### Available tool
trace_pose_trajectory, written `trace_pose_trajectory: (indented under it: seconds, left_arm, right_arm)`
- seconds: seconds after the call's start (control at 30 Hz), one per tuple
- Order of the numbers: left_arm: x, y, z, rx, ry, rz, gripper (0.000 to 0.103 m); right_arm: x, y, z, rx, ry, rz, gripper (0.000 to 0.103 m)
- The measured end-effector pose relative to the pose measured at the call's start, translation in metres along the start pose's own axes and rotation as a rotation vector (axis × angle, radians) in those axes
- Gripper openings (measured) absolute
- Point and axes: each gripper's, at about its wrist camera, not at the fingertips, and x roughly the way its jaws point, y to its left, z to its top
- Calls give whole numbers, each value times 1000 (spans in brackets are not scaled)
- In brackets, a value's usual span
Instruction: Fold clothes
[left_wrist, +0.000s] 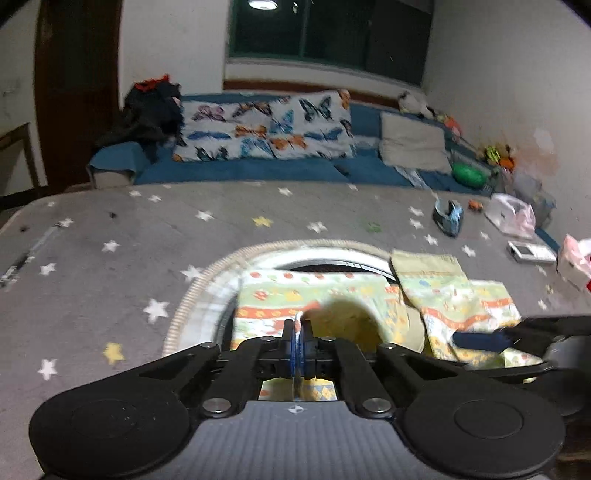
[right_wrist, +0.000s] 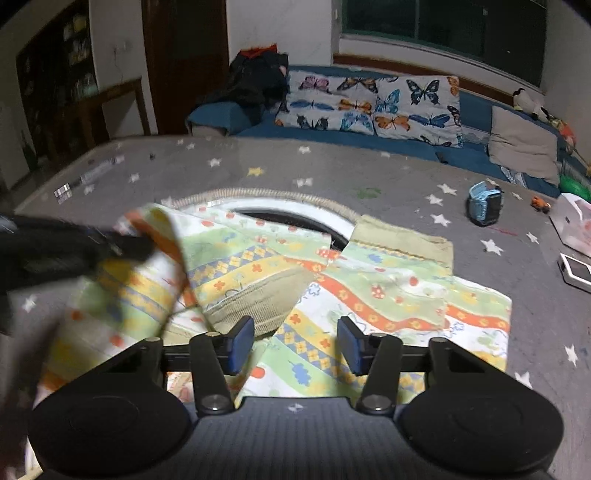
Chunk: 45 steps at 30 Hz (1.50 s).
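Left gripper (left_wrist: 300, 328), nearest the lens, blue pads pressed together on a lifted fold of the patterned garment (left_wrist: 343, 314); in the right wrist view the same gripper (right_wrist: 122, 243) appears blurred, holding that fold raised above the cloth. Right gripper (right_wrist: 295, 343), pads apart, hovering over the near part of the garment (right_wrist: 369, 295), nothing between them. The garment, printed with orange, yellow and green bands and ribbed beige cuffs, lies partly over a round woven basket (right_wrist: 266, 195) on the grey star-print mat (right_wrist: 369, 173). A butterfly-print pillow (right_wrist: 373, 105) lies along the mat's far edge; a blue watch (right_wrist: 485, 203) lies towards its right edge
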Motion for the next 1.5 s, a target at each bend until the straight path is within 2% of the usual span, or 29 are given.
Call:
trace_pose_trajectory:
  seconds: [0.1, 0.23, 0.43, 0.53, 0.7, 0.97, 1.07, 1.17, 1.23, 1.33, 1.5]
  left_arm:
    - [-24, 12, -2, -27, -48, 30, 2]
    - [-53, 35, -15, -88, -81, 78, 2]
    - [-92, 75, -48, -211, -97, 151, 2]
    - [-106, 89, -67, -256, -85, 188, 1]
    - [-123, 102, -101, -307, -34, 212, 1]
    - [-133, 102, -131, -346, 22, 210, 1]
    - [-131, 102, -132, -340, 42, 209, 1]
    - [-130, 101, -132, -343, 46, 216, 1]
    - [-130, 100, -132, -343, 47, 219, 2]
    - [-130, 100, -133, -346, 54, 223, 2]
    - [-129, 99, -133, -350, 62, 228, 2]
  right_arm:
    - [11, 0, -3, -1, 31, -8, 26]
    - [0, -12, -11, 50, 8, -15, 7]
    - [-43, -36, -28, 95, -76, -52, 2]
    - [-72, -51, -43, 136, -126, -75, 2]
    - [-118, -78, -85, 217, -161, -147, 2]
    - [-146, -112, -149, 330, -61, -243, 3]
    - [-149, -113, -147, 297, -73, -231, 7]
    - [-145, -106, -130, 239, -105, -202, 12]
    - [-135, -99, -116, 199, -121, -178, 23]
    - [-117, -88, -96, 132, -129, -149, 32]
    - [-86, -83, -82, 74, -100, -155, 33]
